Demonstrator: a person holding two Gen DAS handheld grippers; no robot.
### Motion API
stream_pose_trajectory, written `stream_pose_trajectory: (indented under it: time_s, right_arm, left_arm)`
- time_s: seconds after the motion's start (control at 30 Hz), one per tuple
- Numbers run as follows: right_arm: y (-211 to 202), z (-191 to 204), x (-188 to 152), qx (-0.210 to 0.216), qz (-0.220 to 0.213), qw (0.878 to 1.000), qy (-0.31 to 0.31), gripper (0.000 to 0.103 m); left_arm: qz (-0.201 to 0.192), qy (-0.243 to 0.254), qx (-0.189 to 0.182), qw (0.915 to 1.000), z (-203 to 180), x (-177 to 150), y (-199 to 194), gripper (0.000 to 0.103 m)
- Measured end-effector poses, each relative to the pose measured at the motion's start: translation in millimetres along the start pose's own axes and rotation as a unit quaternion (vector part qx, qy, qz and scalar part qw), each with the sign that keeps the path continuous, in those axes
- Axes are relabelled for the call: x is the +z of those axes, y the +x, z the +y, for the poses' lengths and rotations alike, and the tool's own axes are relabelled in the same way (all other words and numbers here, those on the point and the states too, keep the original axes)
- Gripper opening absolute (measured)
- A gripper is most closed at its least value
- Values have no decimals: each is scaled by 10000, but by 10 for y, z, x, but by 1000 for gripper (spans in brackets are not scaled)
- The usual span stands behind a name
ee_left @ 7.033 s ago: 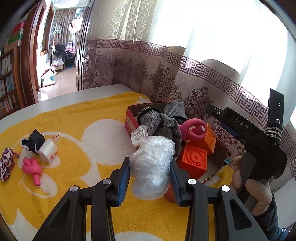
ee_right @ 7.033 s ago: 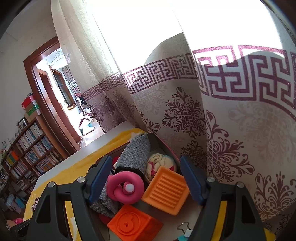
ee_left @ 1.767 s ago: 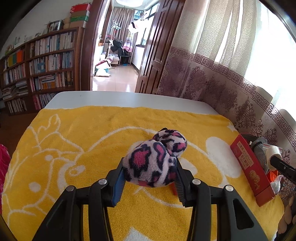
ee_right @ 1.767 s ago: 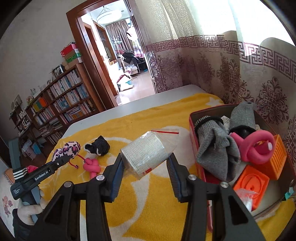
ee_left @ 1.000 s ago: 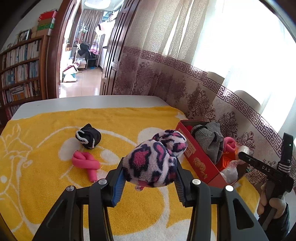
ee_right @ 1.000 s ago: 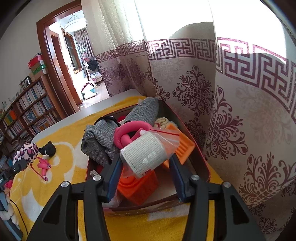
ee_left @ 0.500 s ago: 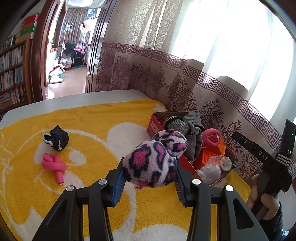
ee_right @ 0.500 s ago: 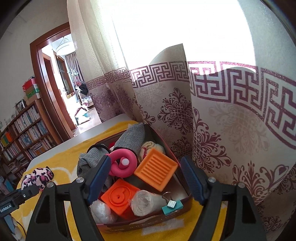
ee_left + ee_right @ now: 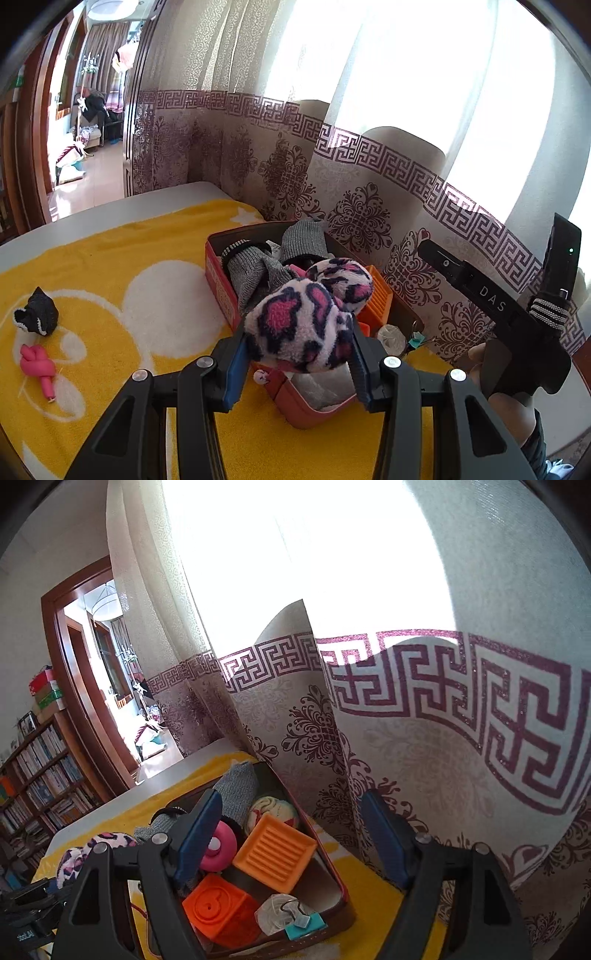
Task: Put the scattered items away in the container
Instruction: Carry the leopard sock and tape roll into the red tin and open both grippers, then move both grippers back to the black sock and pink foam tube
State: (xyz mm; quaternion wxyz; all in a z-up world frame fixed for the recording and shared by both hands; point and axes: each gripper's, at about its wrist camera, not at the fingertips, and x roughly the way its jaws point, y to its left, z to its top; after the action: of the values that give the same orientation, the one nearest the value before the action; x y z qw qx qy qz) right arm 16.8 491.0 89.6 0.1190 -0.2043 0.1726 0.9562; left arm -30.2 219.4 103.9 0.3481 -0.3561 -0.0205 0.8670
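Observation:
My left gripper (image 9: 297, 363) is shut on a pink leopard-print plush (image 9: 308, 321) and holds it over the near end of the red box (image 9: 218, 273). The plush also shows in the right wrist view (image 9: 92, 849). The box (image 9: 341, 880) holds grey socks (image 9: 255, 269), orange blocks (image 9: 275, 851), a pink ring (image 9: 219, 845), a bagged roll (image 9: 277, 908) and a teal clip (image 9: 304, 925). My right gripper (image 9: 291, 834) is open and empty, raised above the box's far end. A black sock (image 9: 37, 317) and a pink knotted toy (image 9: 38, 369) lie on the yellow towel at left.
A patterned curtain (image 9: 369, 206) hangs right behind the box. The yellow towel (image 9: 110, 266) covers the white table (image 9: 110, 210). A doorway (image 9: 110, 701) and bookshelves (image 9: 40, 782) lie beyond the table. The right gripper's body (image 9: 517, 325) stands right of the box.
My left gripper has carried the plush right, from beside the box to over its near end. My right gripper, empty since dropping the bagged roll in the box, has lifted and tilted up slightly.

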Motion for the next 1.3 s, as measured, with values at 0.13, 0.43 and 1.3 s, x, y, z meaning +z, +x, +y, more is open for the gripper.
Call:
stream_pose_trajectory:
  time_s: [0.13,0.43,1.3]
  right_arm:
    - [-45,-57,39,119,-54,9999,106,81]
    - [-57,-33,45,265,-43,9996,77,81]
    - [-266,731,-220,1101,215,9909,-742,81]
  left_arm:
    - [255,196,-76,9995,-190,20,321,49]
    - [669,2,-34,9978,-216,-86,693,64]
    - [-263,-1105,1047,9880,1101,-210,-387,76]
